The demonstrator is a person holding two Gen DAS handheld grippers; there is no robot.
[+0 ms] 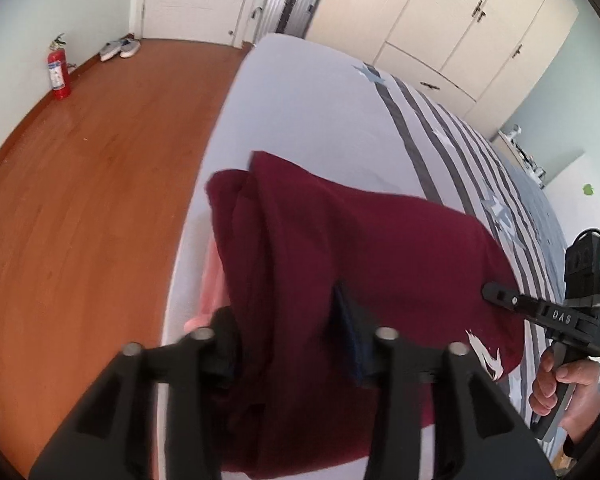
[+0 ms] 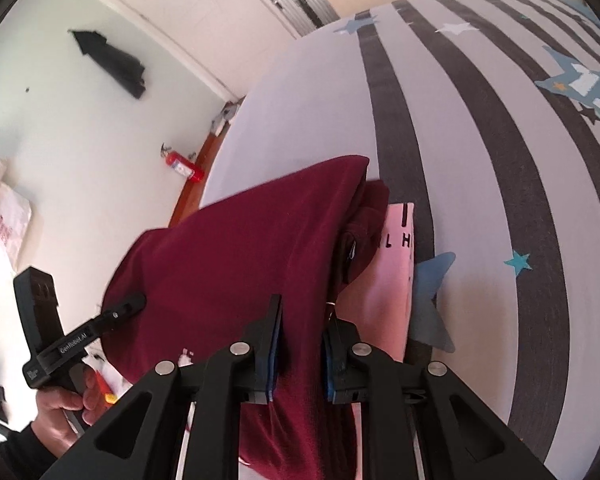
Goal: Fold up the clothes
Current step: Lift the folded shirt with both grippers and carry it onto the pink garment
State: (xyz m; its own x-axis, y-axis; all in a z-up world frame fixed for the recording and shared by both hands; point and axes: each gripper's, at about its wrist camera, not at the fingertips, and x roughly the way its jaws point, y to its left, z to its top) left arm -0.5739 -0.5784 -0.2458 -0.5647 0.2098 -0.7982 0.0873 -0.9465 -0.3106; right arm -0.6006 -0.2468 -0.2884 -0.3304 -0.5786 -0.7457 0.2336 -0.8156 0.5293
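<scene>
Nearest the left wrist camera, the left gripper (image 1: 296,344) has its jaws closed down on a thick bunch of the maroon garment (image 1: 340,240), cloth filling the gap between the fingers. In the right wrist view the right gripper (image 2: 300,354) is likewise clamped on the same garment, its blue pads (image 2: 275,344) pressed against a band of fabric with only that fabric between them. Each gripper shows in the other's view: the right one comes in from 4 o'clock in the left view, the left one from 8 o'clock in the right view, both tips touching the garment's near edge.

The garment is held up between the two grips, so its long axis runs side to side from one hand to the other, and the body of it extends away from the jaws toward 12 o'clock, sagging down onto the bed (image 1: 320,112). Neither hand looks clearly nearer; they seem to hold opposite ends of one edge.

Just under the far part lies a pink garment (image 2: 392,264) with black lettering, which the maroon cloth partly covers.

Beyond, toward 12 and 1 o'clock, plain sheet and striped cover offer open room for laying down. At 9 o'clock in the left view the bed edge drops to the wooden floor (image 1: 92,168), close enough that, I judge, cloth carried that way would slip off.
</scene>
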